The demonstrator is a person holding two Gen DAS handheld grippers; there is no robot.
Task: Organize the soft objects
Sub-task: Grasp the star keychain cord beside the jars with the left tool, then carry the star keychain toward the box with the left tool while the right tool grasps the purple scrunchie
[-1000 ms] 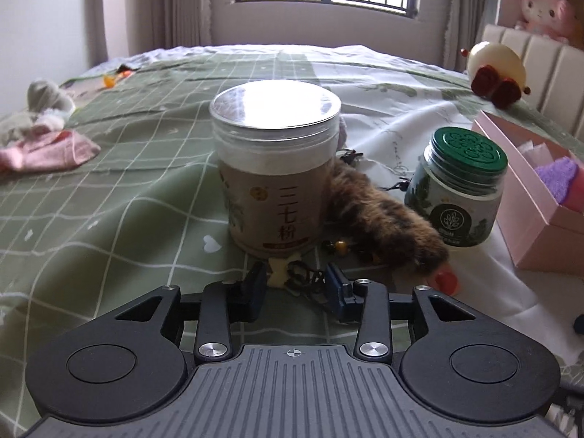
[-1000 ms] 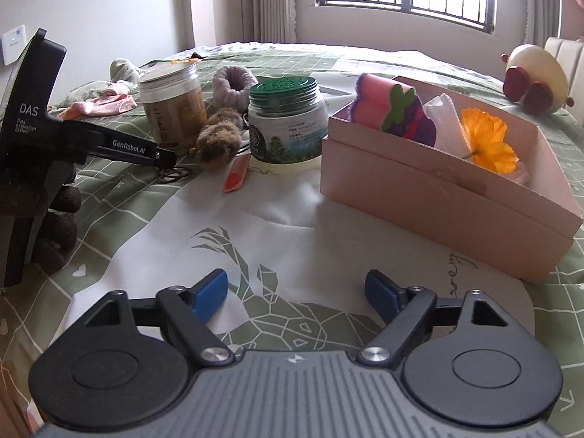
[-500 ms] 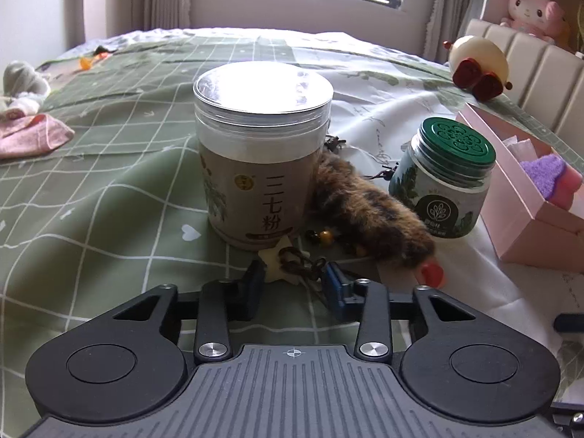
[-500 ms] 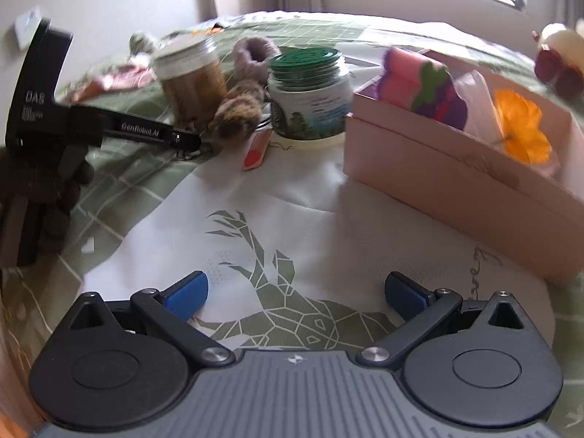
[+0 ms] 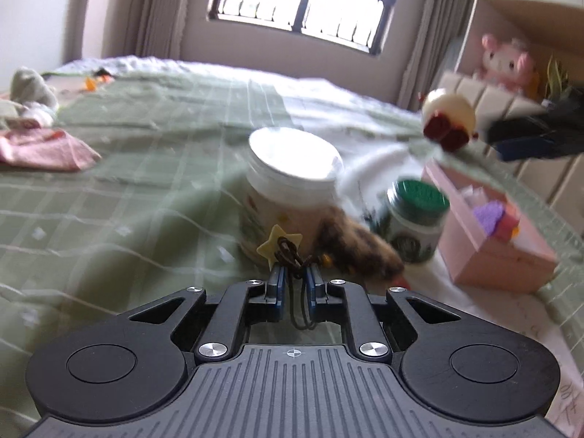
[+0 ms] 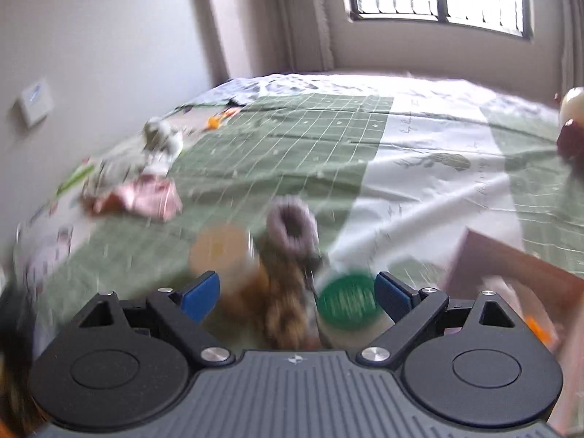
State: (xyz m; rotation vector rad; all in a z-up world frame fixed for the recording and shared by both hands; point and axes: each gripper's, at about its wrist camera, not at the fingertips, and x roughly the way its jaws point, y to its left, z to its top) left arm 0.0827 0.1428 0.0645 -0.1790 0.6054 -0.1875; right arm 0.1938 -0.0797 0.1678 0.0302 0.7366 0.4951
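Cord (image 5: 292, 255) of the furry brown charm (image 5: 359, 252) is pinched between the jaws of the left gripper (image 5: 294, 281), which have just been closing onto it; a yellow star tag (image 5: 279, 244) hangs at the knot. The furry body is seen just right of the white-lidded jar (image 5: 292, 182), leaning against it, with the green-lidded jar (image 5: 416, 215) on its far side. Whether the fur is fully clear of the bed (image 5: 127, 189) cannot be told through the blur. The pink box (image 5: 500, 252), right of the white-lidded jar and beyond the green one, is judged the drop spot. Cord should be kept tight, the charm raised above both jars before being carried across, so neither is tipped. Right gripper (image 6: 297, 288) is spread wide and holds nothing, above the jars. A grey scrunchie (image 6: 292, 226) lies behind the white-lidded jar.
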